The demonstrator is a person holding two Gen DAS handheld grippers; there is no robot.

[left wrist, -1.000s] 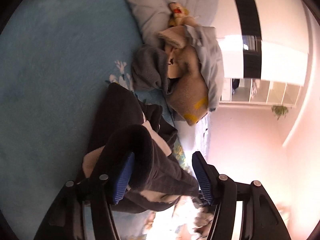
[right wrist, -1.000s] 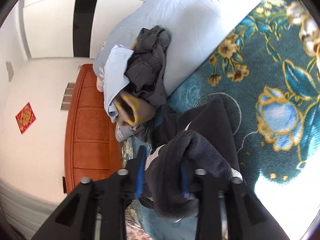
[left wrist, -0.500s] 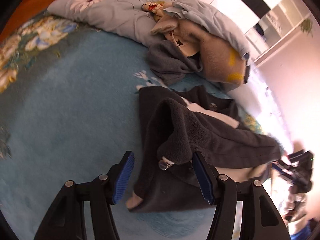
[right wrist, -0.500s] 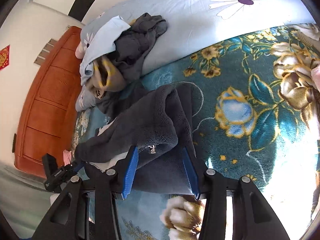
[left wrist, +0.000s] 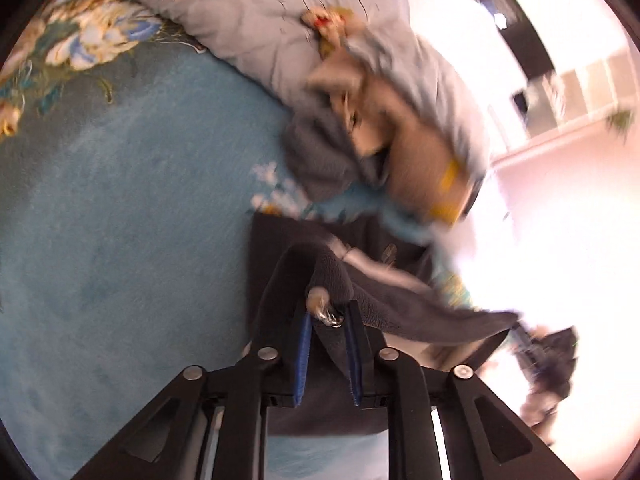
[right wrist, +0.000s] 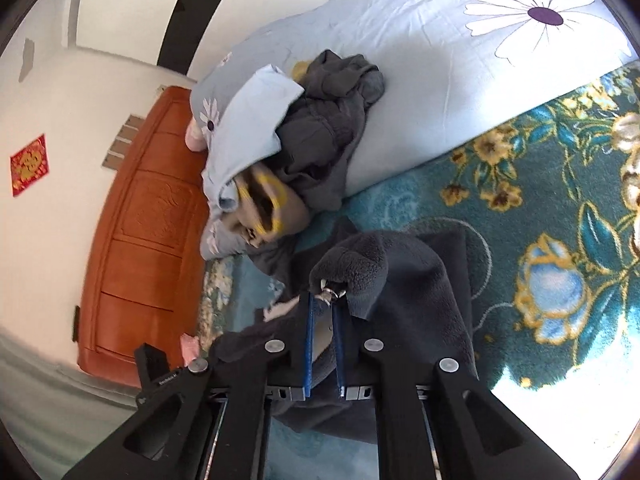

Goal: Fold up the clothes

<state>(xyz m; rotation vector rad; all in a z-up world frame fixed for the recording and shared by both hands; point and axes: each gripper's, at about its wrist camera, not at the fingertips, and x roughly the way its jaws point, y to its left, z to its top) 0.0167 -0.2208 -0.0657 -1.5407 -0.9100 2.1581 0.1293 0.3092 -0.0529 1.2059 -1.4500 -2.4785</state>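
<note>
A dark grey fleece garment (left wrist: 400, 304) (right wrist: 416, 276) with a pale lining lies bunched on the teal floral blanket (left wrist: 120, 220) (right wrist: 540, 208). My left gripper (left wrist: 328, 316) is shut on a fold of the fleece, beside a small metal snap. In the right wrist view my right gripper (right wrist: 325, 296) is shut on another fold of the same garment, again next to a metal snap. The other gripper's black body (right wrist: 158, 368) shows at the lower left of that view.
A heap of unfolded clothes (left wrist: 384, 136) (right wrist: 304, 152), grey, pale blue and tan with yellow, rests against a pale blue daisy pillow (left wrist: 280, 20) (right wrist: 460, 64). An orange wooden headboard (right wrist: 136, 248) stands behind. White walls and shelving (left wrist: 580, 88) lie beyond the bed.
Half a second ago both grippers stood open over the fleece; both have now closed on folds of it. The left wrist view is blurred from motion.
</note>
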